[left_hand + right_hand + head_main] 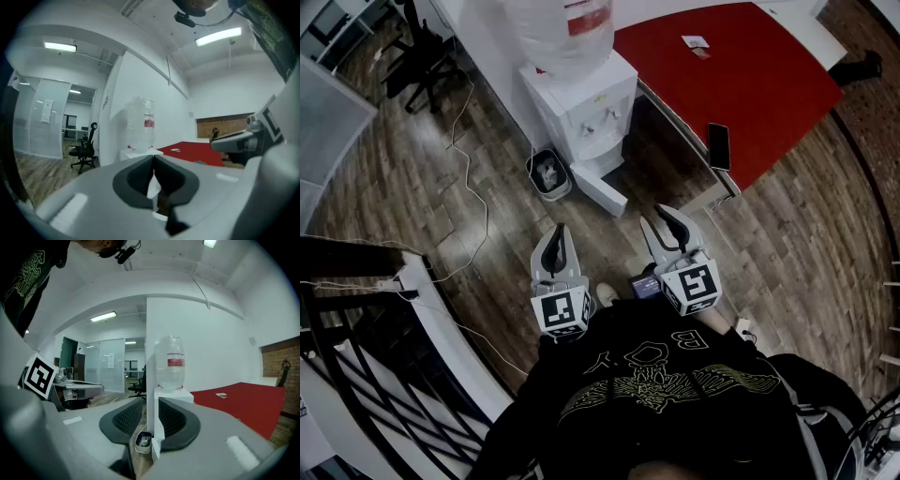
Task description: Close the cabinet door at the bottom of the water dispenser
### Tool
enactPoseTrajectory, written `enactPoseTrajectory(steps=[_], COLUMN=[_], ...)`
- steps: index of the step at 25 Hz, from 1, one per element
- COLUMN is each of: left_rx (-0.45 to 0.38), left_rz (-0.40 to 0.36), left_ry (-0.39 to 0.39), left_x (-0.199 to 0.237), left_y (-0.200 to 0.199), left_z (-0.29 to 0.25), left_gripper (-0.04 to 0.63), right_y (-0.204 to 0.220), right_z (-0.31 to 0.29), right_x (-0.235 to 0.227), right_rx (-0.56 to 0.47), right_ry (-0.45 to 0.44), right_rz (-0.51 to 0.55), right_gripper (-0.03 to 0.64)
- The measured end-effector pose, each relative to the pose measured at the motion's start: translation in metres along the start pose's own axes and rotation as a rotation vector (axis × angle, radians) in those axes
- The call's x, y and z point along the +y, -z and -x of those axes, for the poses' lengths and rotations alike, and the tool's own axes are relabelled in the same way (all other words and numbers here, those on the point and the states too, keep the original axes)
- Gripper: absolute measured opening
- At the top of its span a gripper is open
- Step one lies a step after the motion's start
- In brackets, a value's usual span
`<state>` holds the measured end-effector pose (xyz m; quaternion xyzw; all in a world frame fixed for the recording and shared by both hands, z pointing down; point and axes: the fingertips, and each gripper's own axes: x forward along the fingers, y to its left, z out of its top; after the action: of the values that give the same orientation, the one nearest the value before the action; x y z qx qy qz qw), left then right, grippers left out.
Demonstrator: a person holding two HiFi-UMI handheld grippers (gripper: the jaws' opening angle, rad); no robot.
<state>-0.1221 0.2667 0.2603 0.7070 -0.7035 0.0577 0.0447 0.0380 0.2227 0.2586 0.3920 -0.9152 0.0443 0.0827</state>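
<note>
Cabinet door (601,192) ajar, wooden floor (614,246) before it, left tool (559,230) clenched empty, right tool (664,216) slightly parted, both well back.

- The person's black sweatshirt (647,384) carries pale letters, seen upside down, that read "BOY".
- The red label (587,19) on the water bottle (546,37) is too blurred to read.

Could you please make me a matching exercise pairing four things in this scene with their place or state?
1 cabinet door
2 phone
3 bin
4 office chair

a lying on the red table
b on the floor right beside the water dispenser
c swung open
d standing well away from the dispenser

Pairs: 1-c; 2-a; 3-b; 4-d
</note>
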Motion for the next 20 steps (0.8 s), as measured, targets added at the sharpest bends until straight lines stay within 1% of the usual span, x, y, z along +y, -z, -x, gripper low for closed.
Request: enactPoseTrajectory(steps=[2, 6, 10, 14, 17, 20], left_rx=[-0.003, 0.006, 0.049, 0.085, 0.081, 0.092], left_rz=[0.004, 0.015, 0.020, 0.014, 0.004, 0.004], left_ry=[0.003, -0.007, -0.016, -0.017, -0.023, -0.043], left_x=[0.001, 0.003, -0.001, -0.006, -0.011, -0.006], left_y=[0.000, 0.005, 0.012, 0.016, 0.011, 0.012], left_z=[-0.011, -0.046, -0.087, -0.127, -0.153, -0.171], left_gripper=[0.007, 0.008, 0.008, 0.008, 0.008, 0.008], right_y=[0.000, 0.006, 0.016, 0.020, 0.023, 0.025], right_z=[-0.009, -0.037, -0.063, -0.094, -0.116, -0.135], right_x=[-0.006, -0.023, -0.053, -0.085, -0.107, -0.116], right_rx=[-0.008, 0.003, 0.029, 0.032, 0.049, 0.045], right_ry=[0.006, -0.006, -0.022, -0.040, -0.051, -0.071], right_rz=[0.008, 0.013, -0.001, -0.024, -0.029, -0.014], right_gripper=[0.081, 0.071, 0.038, 0.034, 0.031, 0.029])
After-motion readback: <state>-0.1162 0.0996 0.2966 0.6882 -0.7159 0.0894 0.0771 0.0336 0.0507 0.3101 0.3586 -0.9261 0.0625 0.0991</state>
